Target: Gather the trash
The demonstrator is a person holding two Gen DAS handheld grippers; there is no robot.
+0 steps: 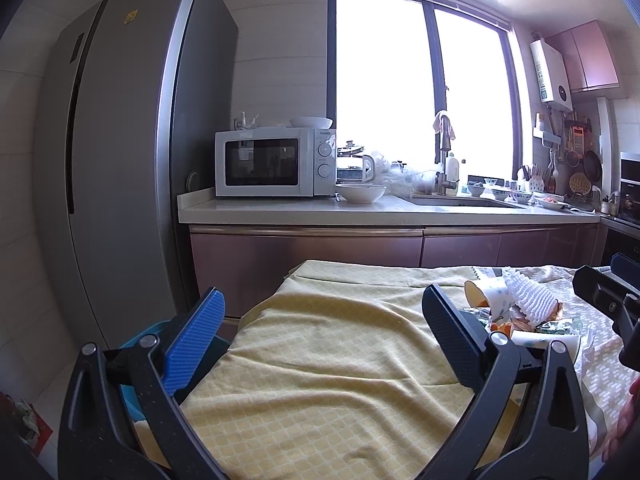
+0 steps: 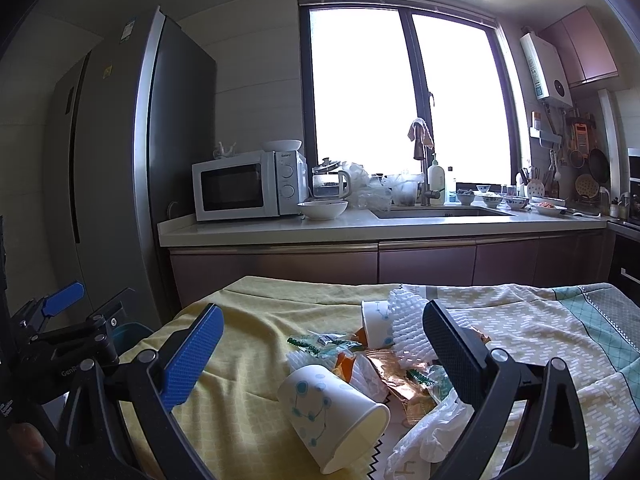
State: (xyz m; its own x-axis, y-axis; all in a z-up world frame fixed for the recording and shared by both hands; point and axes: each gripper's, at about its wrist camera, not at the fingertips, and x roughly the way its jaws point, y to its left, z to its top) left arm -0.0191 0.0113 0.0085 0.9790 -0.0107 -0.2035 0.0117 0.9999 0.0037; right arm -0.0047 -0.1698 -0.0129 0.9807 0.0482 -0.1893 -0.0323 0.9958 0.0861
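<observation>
A heap of trash lies on a table under a yellow cloth [image 2: 248,360]: a tipped paper cup [image 2: 328,408] with blue dots, a second paper cup [image 2: 376,324], white foam netting [image 2: 404,316], green and orange wrappers [image 2: 320,342] and a crumpled white plastic bag [image 2: 432,428]. My right gripper [image 2: 320,344] is open above the heap, its fingers either side of it, holding nothing. My left gripper [image 1: 320,324] is open over bare yellow cloth [image 1: 328,360], left of the heap [image 1: 516,300]. The right gripper's tip [image 1: 612,288] shows at the right edge of the left wrist view.
A teal bin [image 1: 140,340] stands by the table's left edge, partly hidden behind my left finger. Beyond the table runs a counter [image 2: 360,226] with a microwave [image 2: 244,186], a white bowl [image 2: 322,208] and a sink. A tall grey fridge [image 2: 120,160] stands at left.
</observation>
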